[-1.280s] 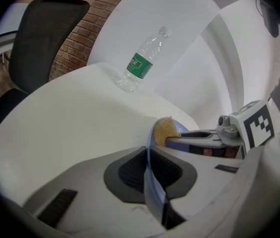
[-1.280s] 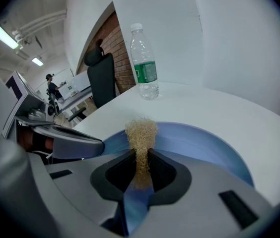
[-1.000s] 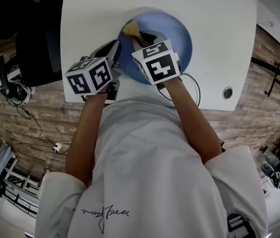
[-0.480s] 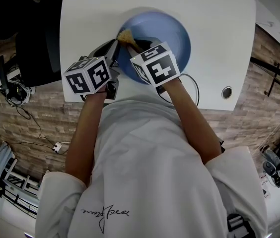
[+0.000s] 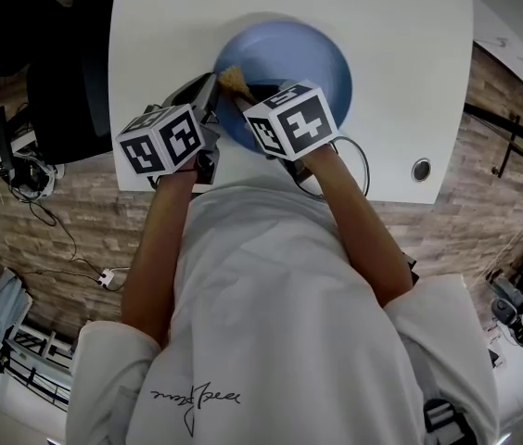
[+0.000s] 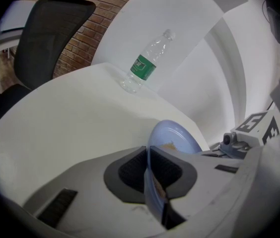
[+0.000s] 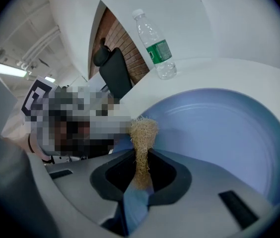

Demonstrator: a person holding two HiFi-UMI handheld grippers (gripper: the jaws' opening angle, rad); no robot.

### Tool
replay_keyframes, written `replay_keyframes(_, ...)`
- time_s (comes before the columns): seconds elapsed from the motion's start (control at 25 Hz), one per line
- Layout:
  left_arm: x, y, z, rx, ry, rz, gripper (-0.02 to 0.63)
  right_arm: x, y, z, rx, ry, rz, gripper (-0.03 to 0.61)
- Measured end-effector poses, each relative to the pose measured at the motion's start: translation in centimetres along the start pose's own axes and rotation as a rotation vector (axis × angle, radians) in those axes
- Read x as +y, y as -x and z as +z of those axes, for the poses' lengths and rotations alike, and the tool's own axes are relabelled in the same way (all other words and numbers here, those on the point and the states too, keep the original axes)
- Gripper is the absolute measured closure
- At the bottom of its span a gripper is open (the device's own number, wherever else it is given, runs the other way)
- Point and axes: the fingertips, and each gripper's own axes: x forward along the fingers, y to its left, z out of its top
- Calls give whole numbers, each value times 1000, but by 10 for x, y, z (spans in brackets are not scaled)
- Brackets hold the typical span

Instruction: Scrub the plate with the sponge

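**Q:** Plate (image 5: 308, 54) status?

**A:** It sits by the near edge of the tabletop (image 5: 401, 82). My left claw (image 6: 147, 172) is clamped on its rim. My right claw (image 7: 140, 175) pinches the sponge (image 7: 142, 133) against its left side. I'd judge scrubbing is under way, with most of the face left.

**Q:** Any writing?

**A:** The bottle (image 6: 145, 63) at the far edge has a green label, too small to read.

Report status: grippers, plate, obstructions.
Left gripper shut on plate rim. Right gripper shut on sponge, sponge at plate's edge. Bottle stands far back, nothing blocking.
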Motion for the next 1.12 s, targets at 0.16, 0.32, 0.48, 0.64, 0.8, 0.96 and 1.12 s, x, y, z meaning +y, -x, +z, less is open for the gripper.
replay_keyframes(0.16,1,-1,-1,-2,-2,2,597,5,0,-9,38,-11,50,526)
replay_keyframes(0.32,2,-1,0,-4,-10,4,597,15,-1,-22,100,2,134,526)
replay_keyframes(0.48,1,0,2,-6,-16,5,597,26,2,-30,163,59,188,526)
replay_keyframes(0.64,-2,-1,2,-7,-13,6,597,24,6,-43,225,86,214,526)
replay_keyframes(0.8,-4,-1,2,-9,-9,6,595,25,10,-48,253,138,225,526)
replay_keyframes(0.96,-6,-1,0,-9,-23,12,595,26,15,-55,269,171,239,526)
replay_keyframes(1.12,-2,-1,1,-11,-19,14,595,25,16,-62,305,199,242,526)
